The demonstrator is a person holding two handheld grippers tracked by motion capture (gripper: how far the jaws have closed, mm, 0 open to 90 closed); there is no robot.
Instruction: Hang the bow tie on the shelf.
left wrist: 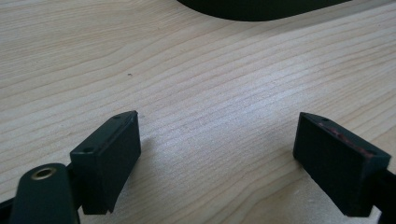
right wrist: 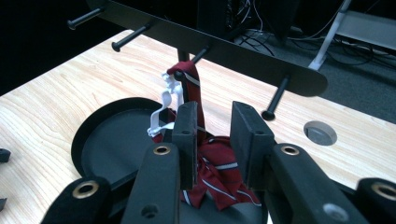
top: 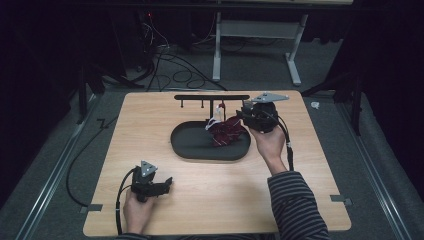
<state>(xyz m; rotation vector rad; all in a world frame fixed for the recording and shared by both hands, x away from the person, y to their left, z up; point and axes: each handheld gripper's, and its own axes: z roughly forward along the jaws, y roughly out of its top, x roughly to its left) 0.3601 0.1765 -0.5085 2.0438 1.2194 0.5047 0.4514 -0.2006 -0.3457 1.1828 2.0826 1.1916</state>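
Your right gripper [top: 244, 116] hangs over the right end of the black oval tray [top: 186, 145], just above the dark red striped tie [top: 227, 131]. In the right gripper view its jaws stand partly apart with a clear gap, and the tie [right wrist: 217, 170] lies bunched below and between them; from this angle you cannot tell whether either pad brushes the cloth, but they do not pinch it. Most of the tie sits heaped in the tray, while one narrow end [right wrist: 190, 81] rises to a peg of the black rack [right wrist: 219, 49] that stands behind the tray. A white clip or loop [right wrist: 164, 105] hangs beside that raised end; what it is fixed to is hard to make out. The lower part of the heap is hidden behind the gripper's own arms, and the rack's post is largely covered by the tie.

In the high view the tie's folds blur together, and your right hand [top: 270, 142] covers the tray's right rim.

Your left gripper [top: 150, 184] rests on the wooden table [top: 210, 200] near the front left edge, well apart from the tray. In the left gripper view its jaws are spread wide over bare wood with nothing between them, and only a sliver of the tray's edge [left wrist: 261, 7] shows at the top, cut off by the frame.
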